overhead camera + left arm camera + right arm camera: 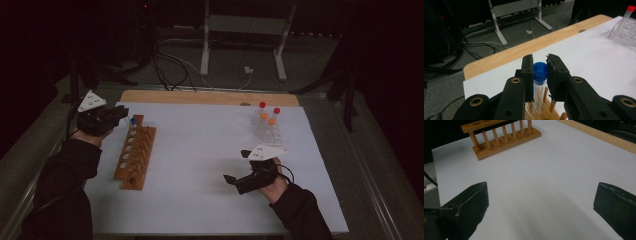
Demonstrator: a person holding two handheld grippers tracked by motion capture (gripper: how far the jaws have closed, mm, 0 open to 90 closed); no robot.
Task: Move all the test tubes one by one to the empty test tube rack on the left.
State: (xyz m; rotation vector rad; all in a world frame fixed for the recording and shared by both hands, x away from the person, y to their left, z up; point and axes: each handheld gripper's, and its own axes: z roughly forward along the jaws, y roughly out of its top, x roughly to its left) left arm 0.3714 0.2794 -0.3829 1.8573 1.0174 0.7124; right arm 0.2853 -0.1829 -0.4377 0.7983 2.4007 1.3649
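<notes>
The left gripper [540, 72] clasps a blue-capped tube [539, 85] standing in the far end hole of the wooden rack [135, 151]; the right gripper [239, 167] hangs unclenched and empty right of that rack. Judging by this, one tube is racked, while several capped tubes [269, 114] wait in the clear rack [267, 131] far right of the wooden one.

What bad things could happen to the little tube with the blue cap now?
The left gripper has its jaws on either side of the blue-capped tube, which stands in the wooden rack. If they squeeze too hard, the clear tube might crack. If it gets pulled sideways, the rack could tip. The right gripper is open and far off, so it probably cannot steady anything quickly.
</notes>
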